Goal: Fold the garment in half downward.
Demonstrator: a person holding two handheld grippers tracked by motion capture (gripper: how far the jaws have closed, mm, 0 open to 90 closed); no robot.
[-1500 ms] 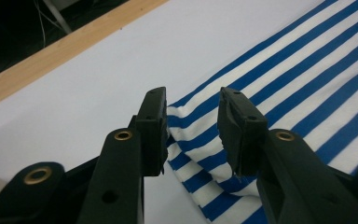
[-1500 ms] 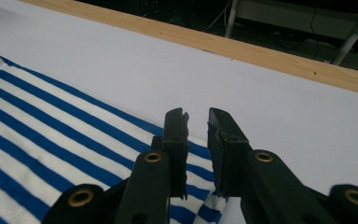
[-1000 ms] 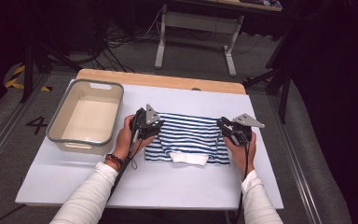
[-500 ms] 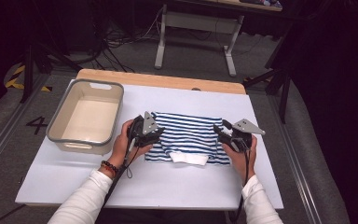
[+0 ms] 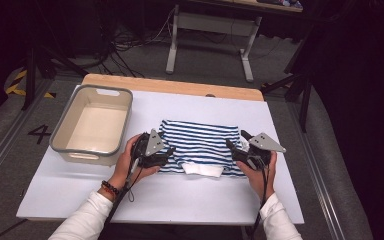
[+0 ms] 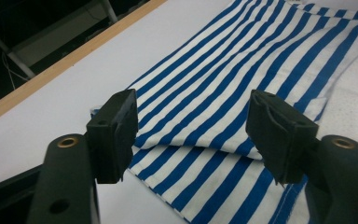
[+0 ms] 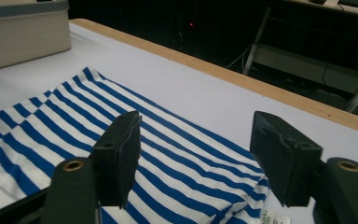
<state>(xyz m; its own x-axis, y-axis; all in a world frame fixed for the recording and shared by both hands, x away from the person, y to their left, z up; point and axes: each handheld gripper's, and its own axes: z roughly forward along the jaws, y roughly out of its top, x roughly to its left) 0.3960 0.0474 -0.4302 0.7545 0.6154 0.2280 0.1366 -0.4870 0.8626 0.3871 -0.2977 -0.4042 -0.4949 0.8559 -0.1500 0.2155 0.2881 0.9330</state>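
Lying flat on the white table (image 5: 180,200), one folded blue-and-white striped garment (image 5: 202,145) sits at the middle, slightly toward the near edge, with a white band (image 5: 202,170) showing along its near side. Two grippers flank it: left gripper (image 5: 167,152) at the garment's left edge, right gripper (image 5: 232,149) at its right edge, each held in one hand, two hands in all, white sleeves coming in from the near side; a dark bead bracelet (image 5: 109,188) on the left wrist. Left gripper jaws spread apart, have just been opening; in the left gripper view the striped cloth's folded edge (image 6: 205,154) lies between and under them, pads not pressing on it. Right gripper jaws also spread, have just been opening; in the right gripper view the garment's corner (image 7: 191,186) lies below the gap, nothing pinched, small white label (image 7: 275,218) at the near hem. One empty beige tub with grey rim (image 5: 62,147) stands on the table to the left, just beside the left hand, apart from the garment. One wooden strip (image 5: 170,86) runs along the table's far edge. One metal-legged bench (image 5: 210,40) stands on the floor beyond the table, with cables near it.
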